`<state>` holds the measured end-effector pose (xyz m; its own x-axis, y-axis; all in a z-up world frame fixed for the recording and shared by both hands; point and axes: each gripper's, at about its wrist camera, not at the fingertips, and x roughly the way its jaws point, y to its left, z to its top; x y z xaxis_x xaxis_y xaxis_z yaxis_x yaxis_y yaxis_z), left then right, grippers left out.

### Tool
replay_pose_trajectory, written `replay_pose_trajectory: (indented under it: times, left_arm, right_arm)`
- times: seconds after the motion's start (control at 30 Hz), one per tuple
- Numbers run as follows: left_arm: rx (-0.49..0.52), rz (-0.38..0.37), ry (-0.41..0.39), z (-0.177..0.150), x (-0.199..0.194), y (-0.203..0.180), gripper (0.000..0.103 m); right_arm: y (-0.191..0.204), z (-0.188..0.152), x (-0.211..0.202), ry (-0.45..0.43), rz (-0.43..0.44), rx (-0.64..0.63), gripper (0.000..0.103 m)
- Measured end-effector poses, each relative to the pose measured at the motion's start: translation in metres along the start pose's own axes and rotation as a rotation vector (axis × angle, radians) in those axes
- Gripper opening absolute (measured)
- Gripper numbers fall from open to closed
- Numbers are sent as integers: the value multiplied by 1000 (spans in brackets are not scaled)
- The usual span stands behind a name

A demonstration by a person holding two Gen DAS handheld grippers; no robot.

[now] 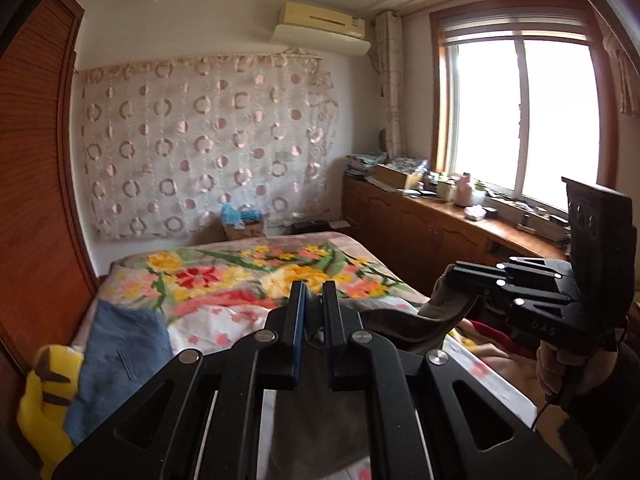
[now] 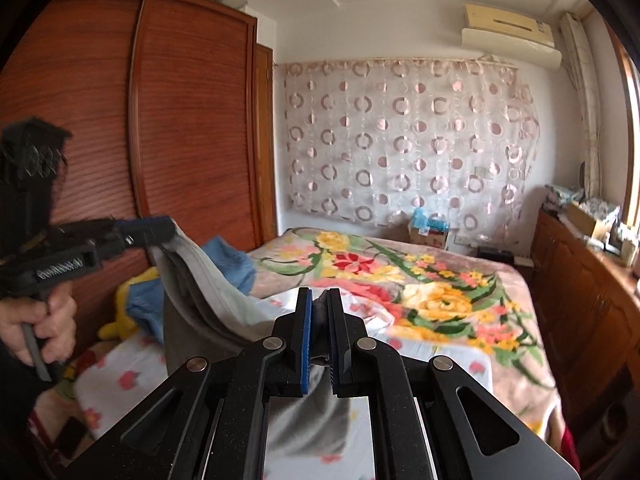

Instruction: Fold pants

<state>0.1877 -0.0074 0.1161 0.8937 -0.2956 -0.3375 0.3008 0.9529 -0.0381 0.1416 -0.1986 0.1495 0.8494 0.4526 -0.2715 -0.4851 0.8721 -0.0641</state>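
**Left wrist view: pants lifted at two points above the bed, fold not yet laid**

Left wrist view shows the left gripper (image 1: 313, 300) with its two black fingers drawn close on a bunched edge of the grey-brown fabric pants (image 1: 396, 320). Cloth is visible between the blue pads and hangs slack below the fingers. The grasp appears firm.

The right gripper (image 1: 454, 276) is seen to the side in the same view, clenched on another part of the same garment. The right wrist view confirms this: dark cloth is pinched between its fingers, and the fabric sags between the two grasp points.

Location of the garment: held in the air by both grippers, over the near end of the flower-patterned bedspread (image 1: 240, 276). Its lower part drapes down out of view; whether it touches the bed cannot be told.

Other items noted: a blue cloth (image 1: 120, 356) and a yellow plush toy (image 1: 40, 392) lie on the bed beside the wooden wardrobe (image 2: 100, 120), near the working area.

Assessment of step: the pants seem to be in the lift-and-spread stage, held by an edge prior to laying flat or doubling over.

Next move calls for: drawing the two grasp points apart to take out the sag, then lowering the garment onto a bare part of the bedspread, away from the blue cloth, with both grips kept until the fabric lies flat.
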Motion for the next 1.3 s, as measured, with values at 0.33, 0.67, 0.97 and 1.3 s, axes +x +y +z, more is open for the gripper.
replay_pose_trajectory:
  times: [0.33, 0.67, 0.97, 1.3]
  left_arm:
    - [45, 31, 61, -29, -5, 1, 9]
    - [-87, -27, 320, -193, -19, -8, 9]
    - [-148, -39, 369, -223, -37, -24, 9]
    - [-144, -20, 424, -240, -30, -23, 12]
  right_arm:
    - [24, -2, 20, 11, -9, 20, 7]
    - [70, -139, 13, 273, 112, 112, 7]
    - [72, -149, 0, 312, 124, 104, 6]
    - [66, -163, 10, 371, 106, 122, 7]
